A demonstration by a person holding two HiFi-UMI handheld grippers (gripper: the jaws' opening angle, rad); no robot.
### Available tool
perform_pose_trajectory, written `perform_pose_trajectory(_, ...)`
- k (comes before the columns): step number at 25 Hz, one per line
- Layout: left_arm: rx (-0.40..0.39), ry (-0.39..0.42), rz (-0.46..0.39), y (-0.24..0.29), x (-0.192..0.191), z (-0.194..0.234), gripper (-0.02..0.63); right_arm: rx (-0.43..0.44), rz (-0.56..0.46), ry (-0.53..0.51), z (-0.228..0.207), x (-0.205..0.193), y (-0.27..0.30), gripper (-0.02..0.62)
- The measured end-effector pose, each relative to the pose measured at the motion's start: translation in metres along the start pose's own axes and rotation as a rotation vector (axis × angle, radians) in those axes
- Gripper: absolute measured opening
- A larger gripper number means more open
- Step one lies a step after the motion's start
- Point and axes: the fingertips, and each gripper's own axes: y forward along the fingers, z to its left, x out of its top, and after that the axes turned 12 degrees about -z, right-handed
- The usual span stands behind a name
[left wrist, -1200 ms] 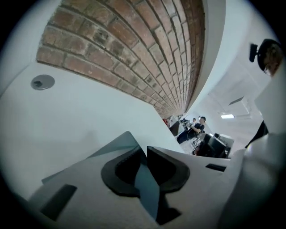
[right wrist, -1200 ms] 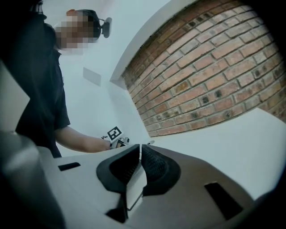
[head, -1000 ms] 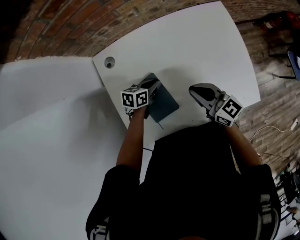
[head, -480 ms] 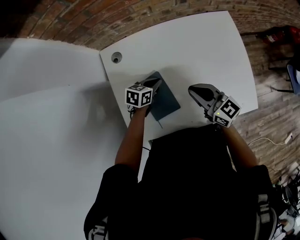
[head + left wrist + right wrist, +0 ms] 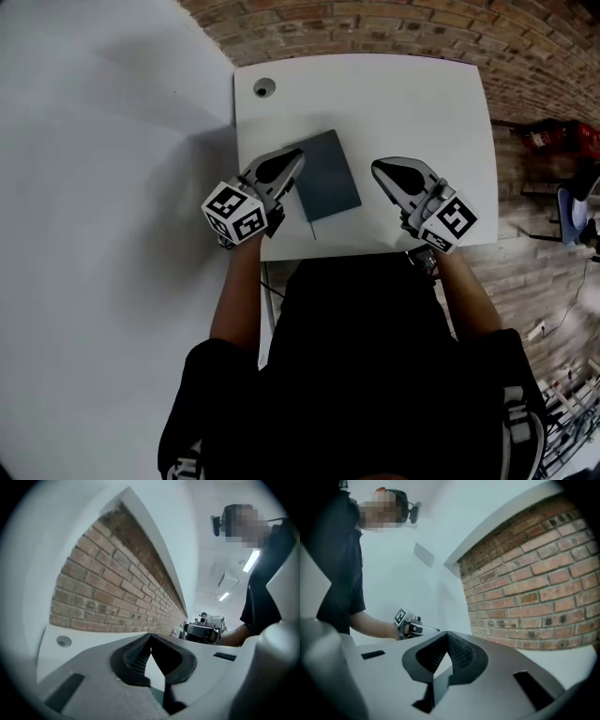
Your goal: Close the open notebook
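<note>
— Back off the cover is where the left gripper (image 5: 292, 159) is sitting now. A second ago it was lying across the notebook (image 5: 325, 175), and now its tip is pointing at the book's left edge.
— And the notebook itself?
— It is lying shut and flat, dark cover up, on the white table (image 5: 394, 103), toward the near edge and between the two grippers (whether the left tip is touching it, I am not managing to tell).
— What are the jaws doing?
— The left ones are meeting at their tips and gripping nothing. The right gripper (image 5: 380, 169) is sitting just right of the book, apart from it, its jaws likewise pressing together on nothing.
— Anything else?
— A round hole (image 5: 264, 88) is showing near the table's far left corner, and a brick wall (image 5: 108, 583) is running behind the table.
</note>
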Motion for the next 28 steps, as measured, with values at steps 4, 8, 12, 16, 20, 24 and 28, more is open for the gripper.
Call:
perform_pose_trajectory(4, -0.009, 0.030, -0.152, -0.049, 0.031, -0.022, 0.017, 0.043, -0.033, -0.074, 0.024, 0.031, 0.004, 0.006)
perform_pose_trajectory(8, 0.004, 0.037, -0.301, -0.092, 0.058, -0.047, 0.017, 0.110, -0.043, -0.108, 0.048, 0.049, 0.006, 0.006)
perform_pose_trajectory(12, 0.024, 0.078, -0.370, -0.128, 0.065, -0.076, 0.017, 0.183, -0.035, -0.124, 0.069, 0.058, -0.003, 0.006)
perform_pose_trajectory(16, 0.054, 0.109, -0.402, -0.151, 0.057, -0.112, 0.017, 0.228, -0.047, -0.116, 0.078, 0.066, -0.033, 0.006)
perform_pose_trajectory(20, 0.090, 0.143, -0.473, -0.158, 0.053, -0.155, 0.017, 0.291, -0.044, -0.112, 0.079, 0.069, -0.073, 0.006)
perform_pose_trajectory(24, 0.158, 0.163, -0.512, -0.145, 0.042, -0.199, 0.017, 0.352, -0.041, -0.066, 0.076, 0.071, -0.118, 0.006)
perform_pose_trajectory(28, 0.222, 0.162, -0.533, -0.132, 0.011, -0.250, 0.017, 0.419, -0.066, -0.008, 0.085, 0.066, -0.166, 0.006)
